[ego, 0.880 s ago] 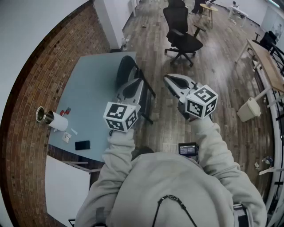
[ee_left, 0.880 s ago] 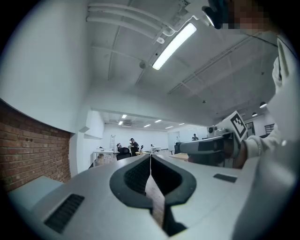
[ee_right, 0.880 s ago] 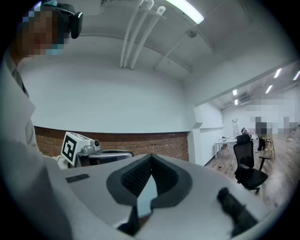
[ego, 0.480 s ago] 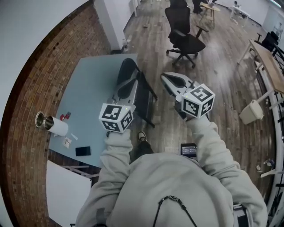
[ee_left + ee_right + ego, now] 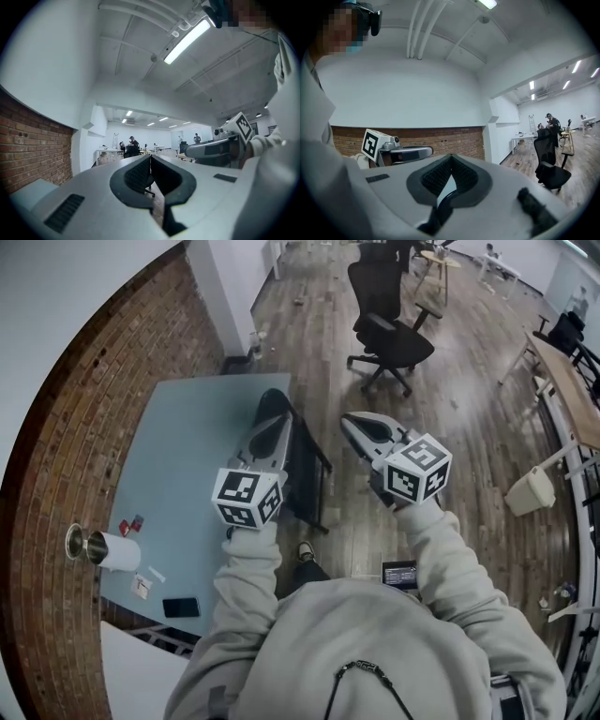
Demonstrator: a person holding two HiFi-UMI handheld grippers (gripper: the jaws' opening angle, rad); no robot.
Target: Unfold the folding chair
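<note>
The folded black chair [image 5: 305, 465] leans upright against the right edge of the pale blue table [image 5: 187, 456], with its rounded top [image 5: 270, 401] farthest from me. My left gripper [image 5: 273, 424] is held out level over the chair's table side, jaws shut and empty. My right gripper [image 5: 351, 420] is held to the right of the chair, apart from it, also shut and empty. In the left gripper view the jaws [image 5: 151, 157] meet with nothing between them, and the right gripper [image 5: 211, 150] shows beside. The right gripper view shows its jaws [image 5: 451, 157] closed and the left gripper [image 5: 401, 152] beside.
A black office chair [image 5: 389, 324] stands on the wooden floor beyond the folded chair. On the table's near end are a white roll with a metal cup [image 5: 108, 549] and a phone [image 5: 180, 607]. A brick wall [image 5: 56, 456] runs along the left. A pale bin [image 5: 530, 491] stands at right.
The whole view has shifted forward, so the table and chair sit lower and nearer. Both grippers stay held out and shut, now a little closer to the chair's top.
</note>
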